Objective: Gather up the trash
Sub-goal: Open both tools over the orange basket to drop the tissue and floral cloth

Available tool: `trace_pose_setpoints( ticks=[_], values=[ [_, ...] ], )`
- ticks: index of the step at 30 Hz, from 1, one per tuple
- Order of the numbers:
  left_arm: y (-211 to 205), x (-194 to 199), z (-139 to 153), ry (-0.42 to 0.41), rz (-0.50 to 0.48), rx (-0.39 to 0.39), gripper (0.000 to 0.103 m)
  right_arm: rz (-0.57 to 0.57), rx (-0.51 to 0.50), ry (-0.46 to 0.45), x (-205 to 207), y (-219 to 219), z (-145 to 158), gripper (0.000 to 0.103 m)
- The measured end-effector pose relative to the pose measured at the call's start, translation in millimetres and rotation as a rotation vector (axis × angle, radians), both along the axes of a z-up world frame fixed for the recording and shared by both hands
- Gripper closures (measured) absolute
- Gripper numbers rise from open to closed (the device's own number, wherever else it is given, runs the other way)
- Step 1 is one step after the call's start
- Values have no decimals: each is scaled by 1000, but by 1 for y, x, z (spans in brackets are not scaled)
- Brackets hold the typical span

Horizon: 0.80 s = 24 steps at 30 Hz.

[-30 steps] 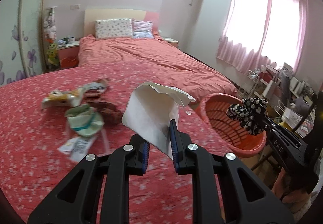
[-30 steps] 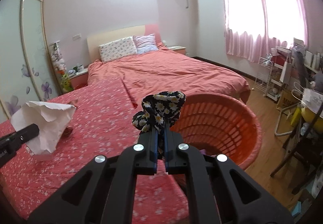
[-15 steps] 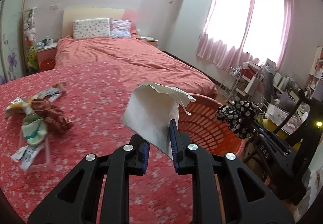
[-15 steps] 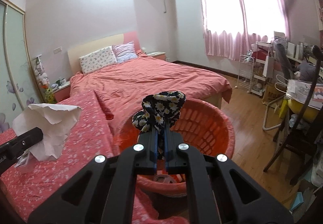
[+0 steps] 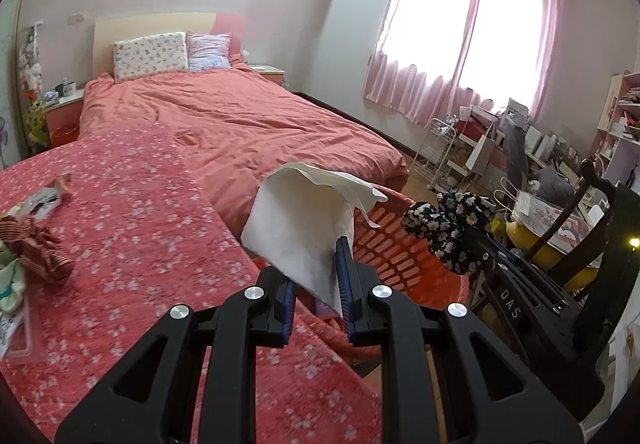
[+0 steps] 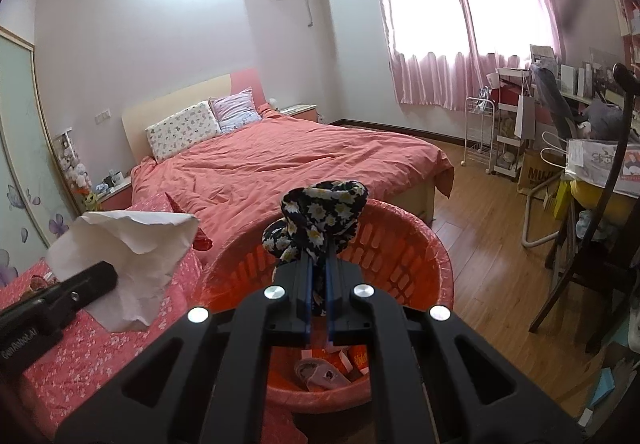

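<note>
2 wrist fisheyes, angled down, close over shared orange basket, bed.

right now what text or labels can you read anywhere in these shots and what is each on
"DAS": on the body of the right hand-held gripper, left wrist view.
"GenRobot.AI": on the body of the left hand-held gripper, right wrist view.
"MUJI", partly cut off: on the brown paper bag by the desk.
Print on the wrappers and desk papers: too blurred.

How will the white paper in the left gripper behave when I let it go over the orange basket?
The white paper looks thin and crumpled, so it is probably very light and may flutter rather than drop straight. It hangs beside the orange basket rim in the right wrist view, so it could land outside.
</note>
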<state>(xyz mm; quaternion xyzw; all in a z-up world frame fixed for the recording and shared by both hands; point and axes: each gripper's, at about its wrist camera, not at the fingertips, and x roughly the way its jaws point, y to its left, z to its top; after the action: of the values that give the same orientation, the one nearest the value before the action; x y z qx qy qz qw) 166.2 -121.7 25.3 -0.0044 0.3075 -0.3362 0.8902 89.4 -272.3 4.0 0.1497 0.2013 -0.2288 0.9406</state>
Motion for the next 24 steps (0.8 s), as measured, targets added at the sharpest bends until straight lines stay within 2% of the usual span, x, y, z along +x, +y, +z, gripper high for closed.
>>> trace_pose_setpoints(
  ticks=[11, 14, 17, 21, 24],
  values=[
    [-36, 12, -13, 56, -44, 11, 84, 11, 49, -25, 14, -18, -4, 96],
    [-44, 17, -21, 78, -53, 35, 83, 7, 75, -17, 21, -26, -10, 86],
    [-48, 23, -30, 114, -47, 54, 81, 0, 85, -8, 24, -32, -15, 70],
    [-44, 27, -37, 138, -23, 82, 62, -15, 71, -2, 21, -33, -16, 57],
    [-34, 26, -36, 133, 4, 93, 60, -27, 51, -1, 14, -32, -16, 48]
  ],
)
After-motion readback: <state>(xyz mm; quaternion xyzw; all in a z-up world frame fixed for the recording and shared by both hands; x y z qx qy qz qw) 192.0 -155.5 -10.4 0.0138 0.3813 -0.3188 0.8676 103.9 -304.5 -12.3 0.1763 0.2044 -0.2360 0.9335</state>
